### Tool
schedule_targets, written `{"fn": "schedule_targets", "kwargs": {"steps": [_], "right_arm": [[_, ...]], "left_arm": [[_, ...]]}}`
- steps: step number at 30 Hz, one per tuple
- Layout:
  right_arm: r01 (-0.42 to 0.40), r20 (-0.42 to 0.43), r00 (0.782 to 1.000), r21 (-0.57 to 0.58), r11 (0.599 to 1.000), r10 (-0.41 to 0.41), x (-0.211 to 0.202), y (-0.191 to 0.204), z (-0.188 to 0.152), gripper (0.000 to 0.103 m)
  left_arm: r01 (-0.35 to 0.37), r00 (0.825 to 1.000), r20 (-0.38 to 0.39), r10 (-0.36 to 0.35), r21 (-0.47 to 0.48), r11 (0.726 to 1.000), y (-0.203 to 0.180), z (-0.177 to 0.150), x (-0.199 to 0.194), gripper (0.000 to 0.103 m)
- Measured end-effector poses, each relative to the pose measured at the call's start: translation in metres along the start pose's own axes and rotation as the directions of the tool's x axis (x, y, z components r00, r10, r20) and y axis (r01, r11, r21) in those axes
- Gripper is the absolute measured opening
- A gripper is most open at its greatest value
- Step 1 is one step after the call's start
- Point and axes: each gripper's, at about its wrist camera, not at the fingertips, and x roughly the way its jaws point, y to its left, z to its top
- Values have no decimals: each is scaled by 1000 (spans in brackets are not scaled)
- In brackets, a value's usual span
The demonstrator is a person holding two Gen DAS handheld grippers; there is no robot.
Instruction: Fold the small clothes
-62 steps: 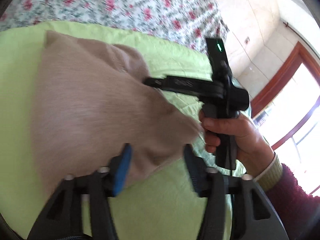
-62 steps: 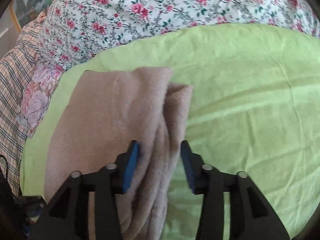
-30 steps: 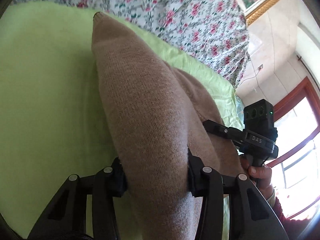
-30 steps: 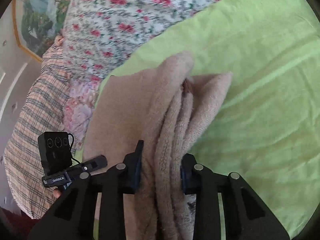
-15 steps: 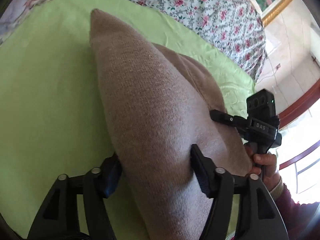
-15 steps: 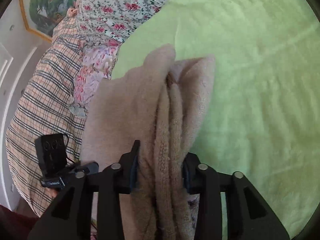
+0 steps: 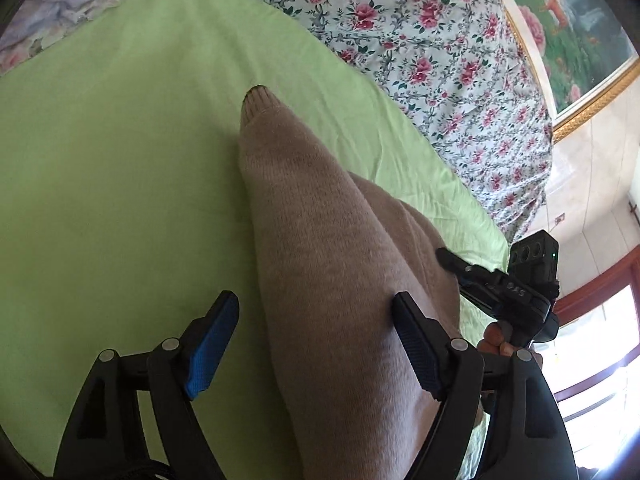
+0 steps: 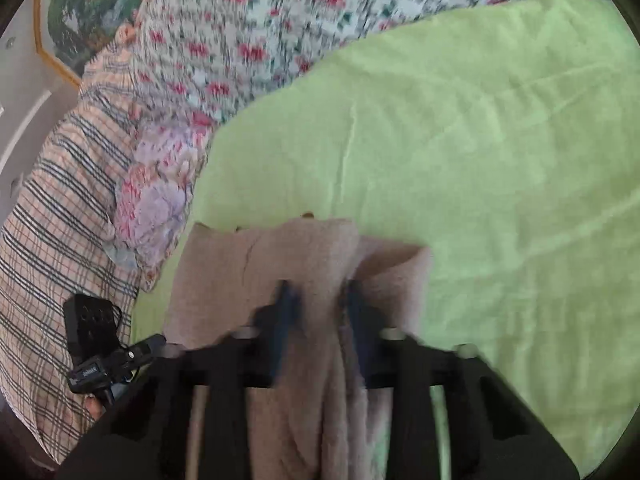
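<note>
A tan knitted garment [image 7: 328, 264] lies folded in a long bundle on the green sheet [image 7: 120, 160]. My left gripper [image 7: 316, 320] is open, its blue-padded jaws spread to either side of the bundle's near end; the right jaw touches the knit. The right gripper shows at the bundle's far side in this view [image 7: 472, 276]. In the blurred right wrist view my right gripper [image 8: 316, 296] is shut on the bunched edge of the garment [image 8: 304, 256], with folds hanging between the jaws.
A floral quilt [image 7: 420, 40] lies behind the green sheet [image 8: 480, 140]. A checked blanket [image 8: 52, 220] and a flowered pillow [image 8: 156, 208] are at the left. A framed picture [image 7: 568, 32] hangs on the wall. A window is at the right.
My left gripper has opened and let go of the garment. The right gripper has moved quickly, still holding the bunched edge, and the garment now lies lower on the sheet.
</note>
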Motion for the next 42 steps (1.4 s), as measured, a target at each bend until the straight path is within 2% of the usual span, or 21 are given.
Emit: {"fn": "schedule_targets", "kwargs": {"steps": [1,2,4,6,8,11,14,18,22,25,29,33,35,37,38,39,40,42], "right_arm": [[-4,33,999,-13,1000,4,-8,3,0,8],[-26,89,996,-16,1000,28,-23,5,-1,8],[-21,157,987,-3,1000,21,-46,-1,-7,8],[21,158,987,29,999,-26,-50,-15,-14,8],[34,105,994,62,997,-41,-35,-30,-20,8],[11,60,998,96,995,-16,-15,-40,-25,9],[1,75,997,127,992,-10,-19,-36,-26,15],[-13,113,994,96,995,2,-45,-21,-35,37],[-8,129,992,52,999,1,-77,-4,-62,39],[-10,128,992,46,999,4,-99,2,-95,39],[-16,125,992,28,999,12,-118,10,-138,39],[-17,95,995,-8,1000,17,-119,18,-159,39],[-6,81,997,-16,1000,8,-114,18,-162,39],[-9,63,998,-12,1000,9,-105,17,-165,39],[-10,56,998,-9,1000,11,-102,16,-166,39],[-12,48,999,-7,1000,12,-98,16,-166,39],[-16,43,999,-7,1000,17,-94,16,-167,39],[-26,19,999,-36,999,27,-87,22,-167,36]], "left_arm": [[-20,1000,5,20,11,1000,-5,2,5,74],[-43,999,18,42,31,999,-11,4,6,63],[-96,994,52,92,89,991,-20,4,2,58],[-152,988,60,144,154,976,-29,0,5,44],[-206,979,49,200,189,960,-36,-1,18,44],[-260,966,59,253,231,937,-42,-3,23,44],[-284,959,67,276,244,927,-45,-7,14,45],[-301,954,92,287,265,916,-53,-22,-12,44],[-259,965,108,237,313,914,-65,-62,-51,48],[-237,971,116,209,348,907,-70,-103,-79,56],[-225,974,101,202,362,905,-69,-148,-95,61],[-252,967,86,238,423,870,-79,-183,-83,62],[-292,955,96,280,452,842,-82,-191,-72,62],[-365,930,131,344,461,809,-83,-194,-60,62],[-389,919,138,368,457,800,-81,-194,-56,61],[-419,906,145,397,438,795,-79,-192,-51,51],[-430,901,148,407,421,799,-76,-189,-49,45],[-424,905,147,399,366,828,-72,-184,-50,27]]}}
